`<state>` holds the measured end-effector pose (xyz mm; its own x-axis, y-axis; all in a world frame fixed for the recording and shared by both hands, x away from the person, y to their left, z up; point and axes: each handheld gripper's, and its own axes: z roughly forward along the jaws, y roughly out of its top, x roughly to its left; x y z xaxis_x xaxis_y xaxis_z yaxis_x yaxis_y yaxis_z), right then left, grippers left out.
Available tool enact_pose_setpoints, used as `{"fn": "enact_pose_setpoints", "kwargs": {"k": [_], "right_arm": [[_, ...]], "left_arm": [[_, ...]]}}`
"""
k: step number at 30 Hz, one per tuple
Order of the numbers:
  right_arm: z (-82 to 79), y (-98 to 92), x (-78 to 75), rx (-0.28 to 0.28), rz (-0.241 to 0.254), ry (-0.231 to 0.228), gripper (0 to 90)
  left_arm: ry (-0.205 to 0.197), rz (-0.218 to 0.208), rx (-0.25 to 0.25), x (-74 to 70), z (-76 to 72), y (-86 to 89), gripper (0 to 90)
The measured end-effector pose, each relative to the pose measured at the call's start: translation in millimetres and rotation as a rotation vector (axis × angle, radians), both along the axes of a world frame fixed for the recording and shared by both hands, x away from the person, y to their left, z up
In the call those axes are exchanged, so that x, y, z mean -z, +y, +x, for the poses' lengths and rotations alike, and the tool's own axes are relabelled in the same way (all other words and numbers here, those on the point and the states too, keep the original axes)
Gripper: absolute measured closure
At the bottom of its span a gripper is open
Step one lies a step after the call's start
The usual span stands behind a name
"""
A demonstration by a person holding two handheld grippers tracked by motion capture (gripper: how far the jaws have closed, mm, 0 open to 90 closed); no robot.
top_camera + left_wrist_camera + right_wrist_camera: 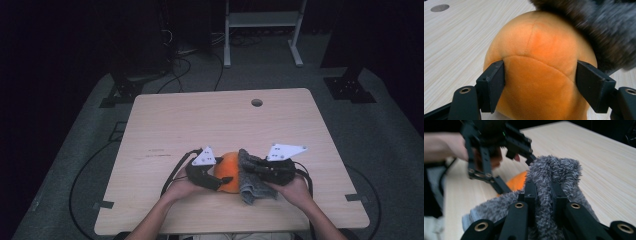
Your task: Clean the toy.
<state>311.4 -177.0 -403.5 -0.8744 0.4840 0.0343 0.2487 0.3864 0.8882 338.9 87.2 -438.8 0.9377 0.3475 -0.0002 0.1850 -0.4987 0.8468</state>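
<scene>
A round orange plush toy [227, 167] lies near the front middle of the wooden table [210, 120]. My left gripper [224, 181] comes in from its left, and in the left gripper view the two black jaws press into both sides of the orange plush toy [540, 50], so my left gripper [541, 68] is shut on it. A grey fuzzy cloth [251, 186] hangs against the toy's right side. My right gripper [543, 185] is shut on a fold of the grey cloth [559, 168], and the cloth [599, 27] drapes over the toy's top.
A round hole [256, 102] sits in the table near its far edge. A white metal frame [262, 20] and dark stands are on the floor behind the table. Cables [175, 170] trail from the grippers toward the front edge.
</scene>
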Motion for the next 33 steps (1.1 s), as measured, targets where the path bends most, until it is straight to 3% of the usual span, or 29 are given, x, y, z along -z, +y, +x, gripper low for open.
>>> {"fn": "enact_pose_setpoints", "kwargs": {"k": [2, 4, 6, 8, 12, 15, 18, 20, 23, 26, 28, 30, 32, 33], "right_arm": [[3.8, 5.1, 5.9, -0.002, -0.027, 0.009, 78.7], [6.1, 0.9, 10.6, 0.004, 0.008, 0.029, 78.8], [6.4, -4.9, 13.0, 0.020, 0.019, 0.032, 78.7], [6.6, -8.4, 14.6, 0.023, 0.033, 0.043, 78.7], [5.8, -9.8, 16.1, 0.022, 0.022, 0.038, 78.8], [4.7, -21.2, 19.0, 0.047, -0.001, 0.038, 78.8], [0.5, -35.4, 18.9, 0.080, -0.042, 0.050, 78.7], [-4.0, -39.5, 15.1, 0.082, -0.037, 0.049, 78.8], [-10.0, -33.4, 4.7, 0.050, 0.008, 0.025, 78.8], [-13.1, -15.9, -8.2, 0.004, 0.017, -0.012, 78.6], [-10.7, -6.1, -10.6, -0.008, -0.019, -0.023, 78.6], [-6.2, -3.8, -3.1, -0.013, -0.051, -0.005, 78.8], [-4.9, -7.3, 4.0, -0.011, -0.019, 0.019, 78.8], [-4.8, -8.9, 5.6, -0.011, -0.013, 0.022, 78.8]], "left_arm": [[0.050, -0.065, 0.025, 0.5, 4.2, 7.2, 20.3], [0.105, -0.114, 0.034, 2.7, 10.9, 15.6, 16.4], [0.142, -0.116, -0.004, 6.3, 17.1, 20.8, 12.1], [0.172, -0.119, 0.006, 9.0, 19.3, 19.3, 11.6], [0.138, -0.093, 0.010, 8.8, 15.8, 13.2, 26.2], [0.152, -0.126, 0.021, 2.1, 13.9, 14.9, 35.6], [0.148, -0.127, 0.011, -0.3, 13.1, 14.8, 39.8], [0.147, -0.130, 0.005, -1.0, 13.1, 14.1, 41.1], [0.131, -0.136, 0.001, -7.2, 9.6, 5.7, 41.9], [0.105, -0.114, 0.027, -11.2, 2.7, -3.1, 41.5], [0.101, -0.082, 0.058, -9.3, -0.8, -6.3, 38.8], [0.097, -0.079, 0.064, -6.5, 0.0, -4.0, 30.7], [0.111, -0.083, 0.033, -3.3, 3.7, -1.7, 19.2], [0.149, -0.083, 0.018, -0.2, 7.6, -1.6, 12.6]]}}
